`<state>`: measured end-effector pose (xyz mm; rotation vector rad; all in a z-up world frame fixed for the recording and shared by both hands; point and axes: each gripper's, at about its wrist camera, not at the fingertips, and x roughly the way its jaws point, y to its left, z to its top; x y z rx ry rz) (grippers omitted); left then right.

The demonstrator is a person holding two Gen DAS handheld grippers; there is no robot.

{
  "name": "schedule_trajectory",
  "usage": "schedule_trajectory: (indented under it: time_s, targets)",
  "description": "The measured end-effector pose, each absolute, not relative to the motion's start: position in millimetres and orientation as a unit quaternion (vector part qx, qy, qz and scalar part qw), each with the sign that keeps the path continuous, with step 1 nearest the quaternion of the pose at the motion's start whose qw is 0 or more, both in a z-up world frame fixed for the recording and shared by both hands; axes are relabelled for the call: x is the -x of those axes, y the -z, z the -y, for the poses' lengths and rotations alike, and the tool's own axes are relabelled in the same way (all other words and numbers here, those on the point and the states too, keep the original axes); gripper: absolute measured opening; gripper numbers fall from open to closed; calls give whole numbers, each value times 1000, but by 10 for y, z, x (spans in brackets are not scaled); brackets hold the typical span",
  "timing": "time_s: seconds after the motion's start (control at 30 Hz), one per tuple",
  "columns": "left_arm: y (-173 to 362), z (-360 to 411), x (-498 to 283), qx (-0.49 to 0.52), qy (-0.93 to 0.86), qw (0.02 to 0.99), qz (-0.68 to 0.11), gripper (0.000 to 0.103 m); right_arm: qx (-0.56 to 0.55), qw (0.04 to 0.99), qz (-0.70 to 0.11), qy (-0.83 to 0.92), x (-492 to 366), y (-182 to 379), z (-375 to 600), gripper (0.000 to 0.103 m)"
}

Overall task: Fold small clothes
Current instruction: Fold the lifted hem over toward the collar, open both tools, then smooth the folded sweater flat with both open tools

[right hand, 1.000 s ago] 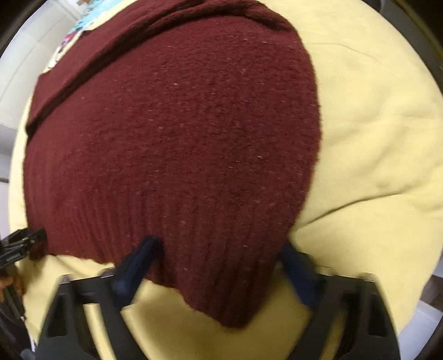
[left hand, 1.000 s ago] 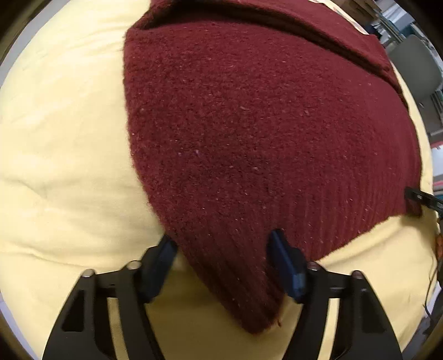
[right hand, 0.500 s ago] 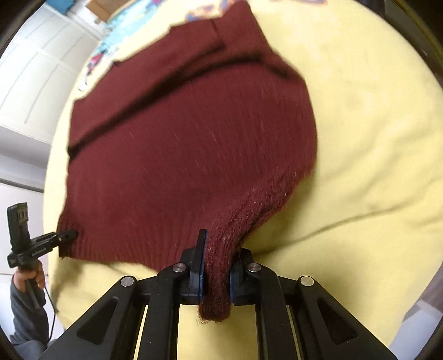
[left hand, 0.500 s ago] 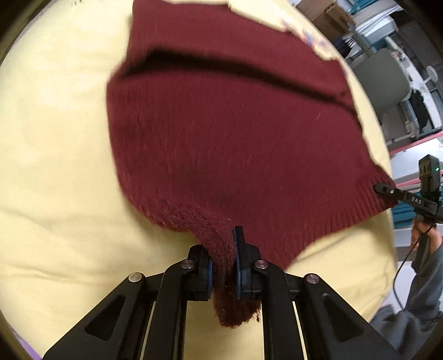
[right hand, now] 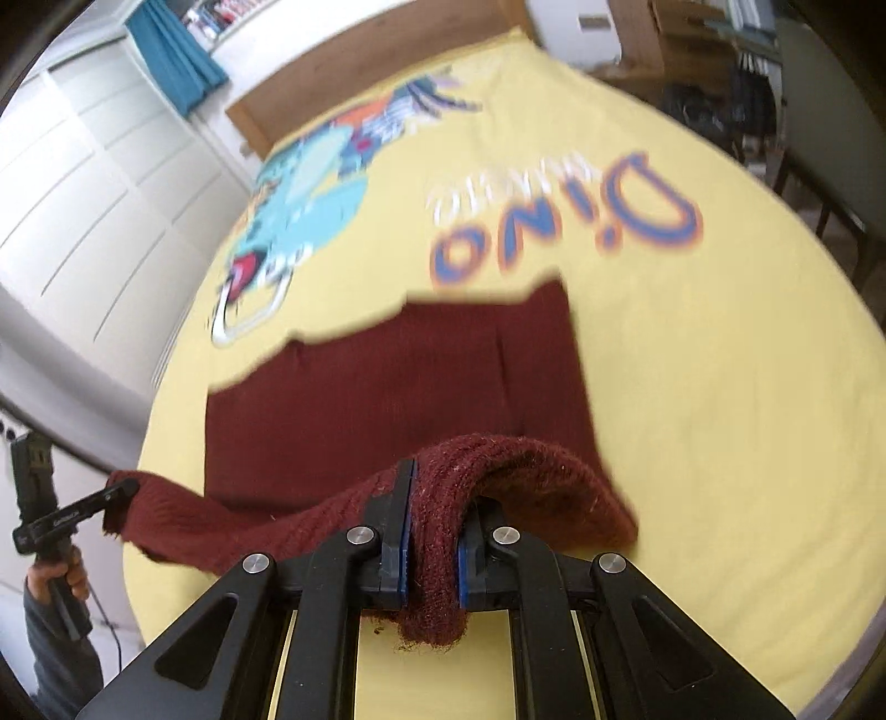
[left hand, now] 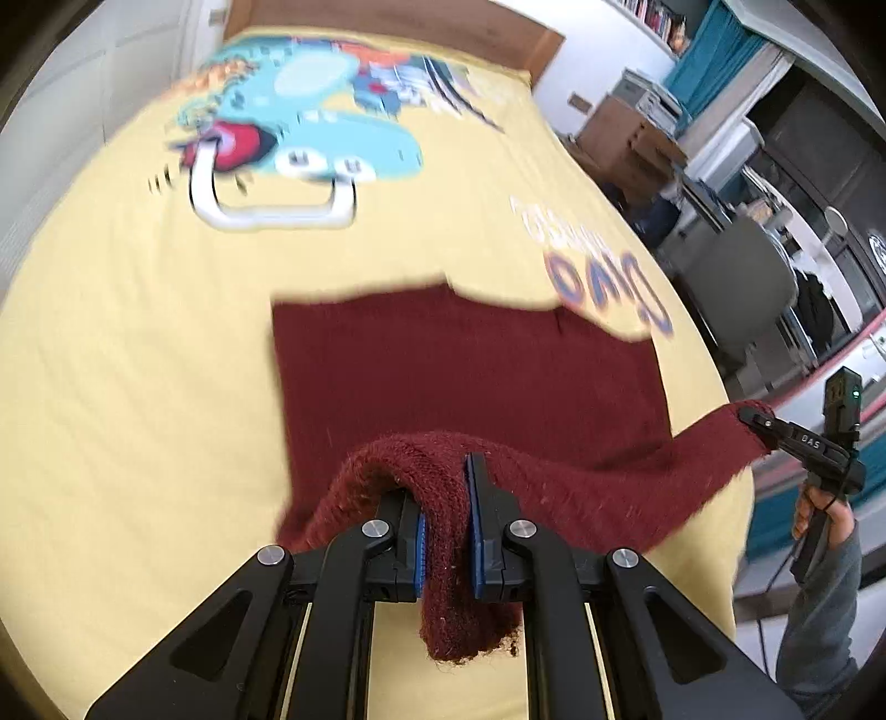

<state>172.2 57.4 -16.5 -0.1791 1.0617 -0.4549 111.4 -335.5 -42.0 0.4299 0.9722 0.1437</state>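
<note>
A dark red knitted sweater point(left hand: 459, 371) lies on a yellow bedspread point(left hand: 138, 360), its near hem lifted off the bed. My left gripper point(left hand: 446, 520) is shut on the left corner of that hem, and a wad of knit hangs below its pads. My right gripper point(right hand: 432, 531) is shut on the right corner of the sweater point(right hand: 387, 399). The raised hem sags between the two grippers. In the left wrist view the right gripper point(left hand: 756, 421) shows at the right, pinching the hem. In the right wrist view the left gripper point(right hand: 119, 493) shows at the left, held by a hand point(right hand: 52, 576).
The bedspread point(right hand: 720, 360) carries a blue cartoon print point(left hand: 310, 133) and lettering point(right hand: 559, 221) beyond the sweater. White wardrobe doors point(right hand: 83, 194) stand left of the bed. A grey chair point(left hand: 731, 282), boxes and shelves stand to the right. A wooden headboard point(left hand: 387, 22) closes the far end.
Both grippers closed on the hem corners and rose, lifting the near edge of the sweater off the bed. The views now tilt up and show the whole bed.
</note>
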Motion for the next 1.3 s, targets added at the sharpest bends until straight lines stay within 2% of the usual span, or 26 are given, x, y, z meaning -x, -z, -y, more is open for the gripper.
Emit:
schedule_trajectory:
  time_s: [0.2,0.37,0.6,0.63,0.7,0.73,0.77,0.8,0.83,0.9,0.97,1.03,1.07,1.1,1.17,1.2,1.3]
  targets:
    - [298,-618,-2189,92,178,843,-499,9,-196,865,-459,-50,-1850,406,3355,11]
    - [738,-477,-2500,68,149,839,-518,9,-176,849,-498,-27,-2288,717,3281,11]
    - [1167,-444,-2588,13,106,843,-527,12,-154,826,-542,1,-2485,1191,3190,12]
    - [1193,-417,-2570,0,104,844,-526,13,-154,824,-544,3,-2502,1224,3183,14]
    - [1229,-385,-2558,-13,98,842,-530,31,-159,819,-551,6,-2516,1292,3186,16]
    - [1236,-379,-2556,-14,96,841,-532,38,-160,817,-553,9,-2520,1312,3187,25]
    - [1234,-367,-2554,-13,95,841,-533,50,-159,816,-556,13,-2524,1324,3185,31]
    - [1223,-364,-2554,-13,94,841,-532,63,-154,817,-555,18,-2524,1318,3182,45]
    - [1196,-351,-2549,-13,93,842,-530,69,-153,819,-553,18,-2518,1305,3182,60]
    - [1132,-324,-2536,-18,88,847,-524,90,-156,825,-544,15,-2491,1246,3186,70]
    - [1034,-289,-2511,-21,90,851,-516,92,-153,831,-535,16,-2464,1159,3186,78]
    - [910,-248,-2457,-18,101,856,-506,92,-140,839,-526,12,-2423,1039,3152,81]
    - [853,-220,-2425,-18,104,860,-499,95,-133,844,-519,6,-2395,977,3121,82]
    - [796,-182,-2389,-17,111,863,-492,102,-128,848,-514,2,-2376,937,3092,85]
    - [718,-108,-2326,-15,125,867,-482,102,-109,861,-497,-12,-2302,814,2967,94]
    - [691,-63,-2293,-15,131,869,-477,102,-103,865,-491,-18,-2273,777,2909,103]
    - [694,88,-2193,-17,148,871,-469,102,-74,878,-472,-40,-2153,709,2660,103]
